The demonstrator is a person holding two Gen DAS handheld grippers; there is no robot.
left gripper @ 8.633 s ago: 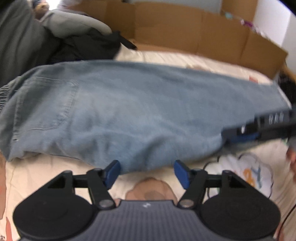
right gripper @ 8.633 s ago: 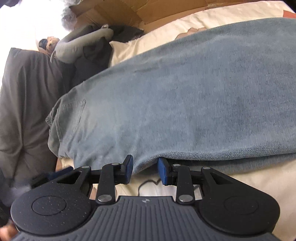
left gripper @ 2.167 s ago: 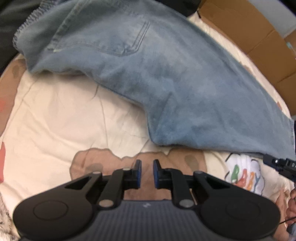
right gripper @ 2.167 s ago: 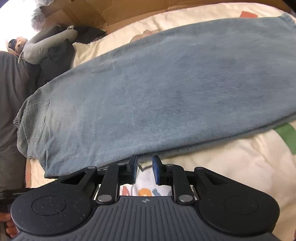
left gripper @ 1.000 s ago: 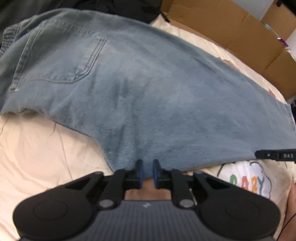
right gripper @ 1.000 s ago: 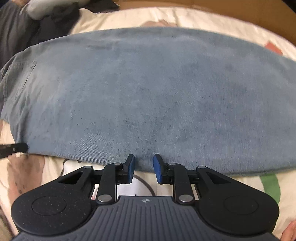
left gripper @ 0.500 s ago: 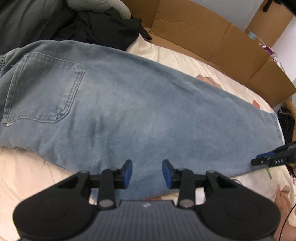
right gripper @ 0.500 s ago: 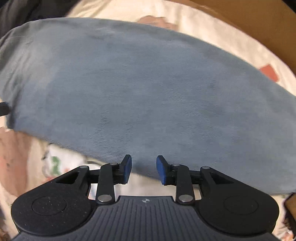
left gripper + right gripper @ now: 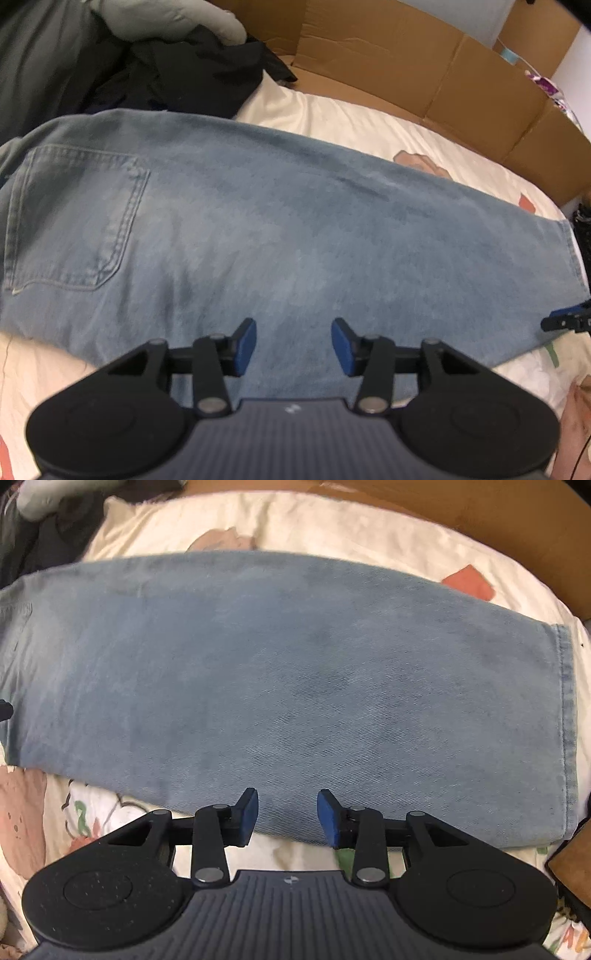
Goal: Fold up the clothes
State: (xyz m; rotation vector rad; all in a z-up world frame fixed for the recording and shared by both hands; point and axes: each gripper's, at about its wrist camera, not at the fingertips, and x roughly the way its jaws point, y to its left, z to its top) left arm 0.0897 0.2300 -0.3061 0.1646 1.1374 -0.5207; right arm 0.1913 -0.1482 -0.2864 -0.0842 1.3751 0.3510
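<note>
Left wrist view: your left gripper point(image 9: 293, 341) is spread wide with nothing between the blue pads, hanging over the near edge of the jeans point(image 9: 280, 236); a second ago those pads were nearly closed right at that edge, so you've let go and backed up; I read that as the long fold being set down, since the jeans lie flat on the bedsheet point(image 9: 369, 122) as a single leg-wide band, back pocket point(image 9: 74, 218) at 9 o'clock, hem at 3 o'clock; the right gripper's tip point(image 9: 565, 319) pokes in at 3 o'clock near the hem corner. Right wrist view: your right gripper point(image 9: 288, 816) is also spread and empty, pads over the near edge of the jeans point(image 9: 295, 686); it was close to shut a second ago too, so both ends are released together; the hem point(image 9: 565, 731) runs straight down at 3 o'clock. Differences: only the left view shows the pocket and waist end, the dark clothes pile point(image 9: 177, 70) at 11 o'clock and the cardboard wall point(image 9: 424, 70) at 1 o'clock; only the right view shows the hem stitching cleanly and how much sheet is left beyond it; neither shows whether the lower leg lines up under the top one. Judgement: lengthwise fold looks in place; a crosswise fold, hem toward waist, seems what remains.
</note>
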